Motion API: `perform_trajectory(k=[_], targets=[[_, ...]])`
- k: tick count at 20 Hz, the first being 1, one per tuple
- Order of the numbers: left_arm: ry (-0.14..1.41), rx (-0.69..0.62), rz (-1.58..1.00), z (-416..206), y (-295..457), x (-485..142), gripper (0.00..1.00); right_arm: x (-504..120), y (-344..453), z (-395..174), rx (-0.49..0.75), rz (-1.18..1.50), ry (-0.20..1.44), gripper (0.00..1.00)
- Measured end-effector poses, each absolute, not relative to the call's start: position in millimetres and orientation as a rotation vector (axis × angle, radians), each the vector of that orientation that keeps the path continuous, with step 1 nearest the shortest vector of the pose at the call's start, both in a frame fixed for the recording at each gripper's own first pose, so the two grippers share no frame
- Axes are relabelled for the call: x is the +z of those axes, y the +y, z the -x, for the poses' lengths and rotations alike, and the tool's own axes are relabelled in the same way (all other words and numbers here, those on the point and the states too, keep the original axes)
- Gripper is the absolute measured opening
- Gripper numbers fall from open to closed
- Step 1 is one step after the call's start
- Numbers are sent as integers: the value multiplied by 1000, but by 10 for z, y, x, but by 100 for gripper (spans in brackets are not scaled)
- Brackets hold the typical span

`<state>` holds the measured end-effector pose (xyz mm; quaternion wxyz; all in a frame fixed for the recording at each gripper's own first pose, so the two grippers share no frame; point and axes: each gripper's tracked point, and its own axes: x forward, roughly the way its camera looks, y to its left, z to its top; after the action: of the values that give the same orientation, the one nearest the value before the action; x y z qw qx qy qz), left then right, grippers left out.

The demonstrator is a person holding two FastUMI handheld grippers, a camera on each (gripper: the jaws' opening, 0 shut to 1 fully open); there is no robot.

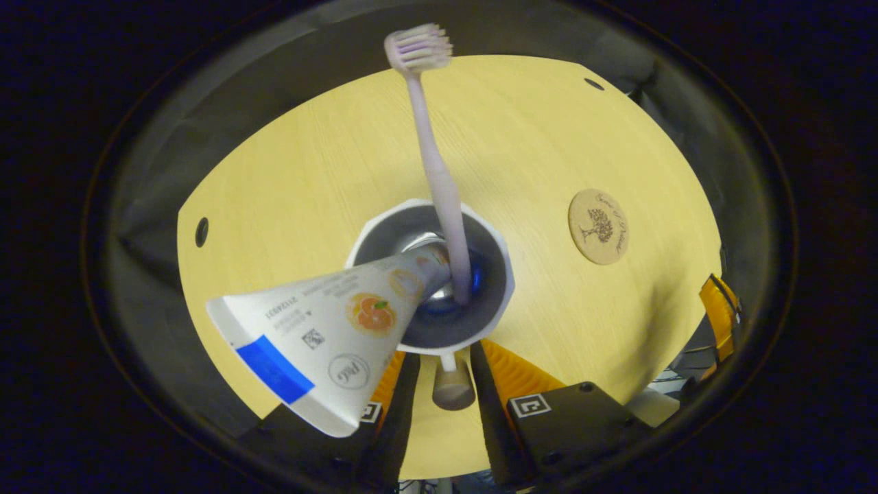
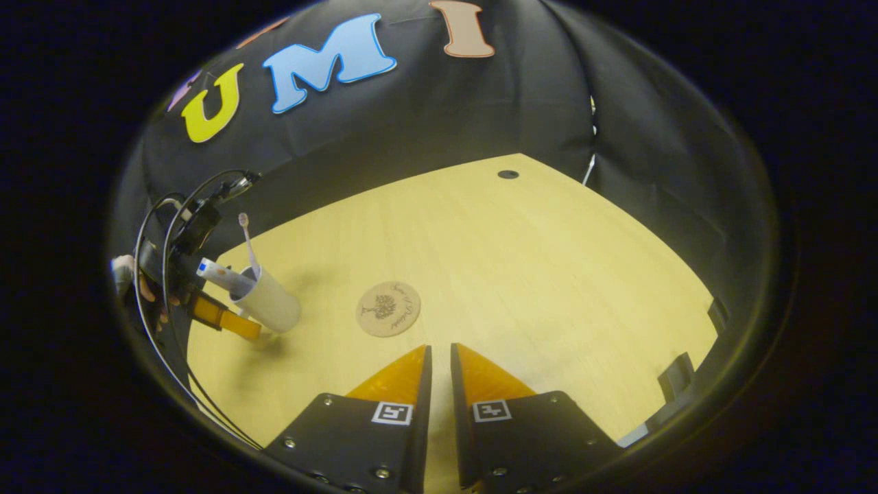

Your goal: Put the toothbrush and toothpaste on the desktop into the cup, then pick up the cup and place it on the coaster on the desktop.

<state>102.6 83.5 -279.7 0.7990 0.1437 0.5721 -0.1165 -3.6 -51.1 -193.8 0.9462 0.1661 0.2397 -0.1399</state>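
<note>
Left gripper view: lilac plastic toothbrush (image 1: 439, 171) and silver toothpaste tube (image 1: 322, 329) already stand in the white cylindrical cup (image 1: 497, 274), so loading is done. Left tool (image 1: 444, 370) straddles the cup's handle (image 1: 453, 387), fingers apart; contact unclear. Round cork coaster (image 1: 599, 226) lies at 2 o'clock of the cup on the light wooden desk (image 1: 309, 178), bare. Right tool (image 2: 439, 363) nearly together, holding nothing.

Left gripper (image 1: 444, 360), at the bottom centre of the left gripper view, points steeply downward with its two fingers (image 1: 405, 384) parted. Right gripper (image 2: 440, 370), at the bottom centre of the right gripper view, has its fingers nearly closed, a narrow gap between them, gripping nothing. A hand (image 2: 137, 285) at the left edge holds the left gripper.
</note>
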Motion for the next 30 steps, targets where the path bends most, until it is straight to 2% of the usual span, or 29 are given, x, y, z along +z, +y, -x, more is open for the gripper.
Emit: perform_trajectory(k=[1,4,8,11,12,22,30], targets=[[1233,-251,-316,-1033,832,-2814,61,-1955,-531,62,-291,-340,492,18],[1245,-260,-320,-1087,777,-2863,60,-1997,-593,121,-303,-345,504,18],[1264,-257,-334,-1087,761,-2919,35,-2047,-662,197,-316,-346,517,18],[1249,-235,-324,-1111,768,-2910,33,-2098,-695,222,-322,-358,531,18],[1245,-234,-320,-1121,774,-2917,28,-2088,-706,227,-324,-363,533,18],[1191,-257,-332,-1199,716,-2860,28,-2137,-660,239,-305,-361,544,18],[1173,-377,-361,-1205,408,-2726,28,-2167,-668,262,-320,-391,540,17]])
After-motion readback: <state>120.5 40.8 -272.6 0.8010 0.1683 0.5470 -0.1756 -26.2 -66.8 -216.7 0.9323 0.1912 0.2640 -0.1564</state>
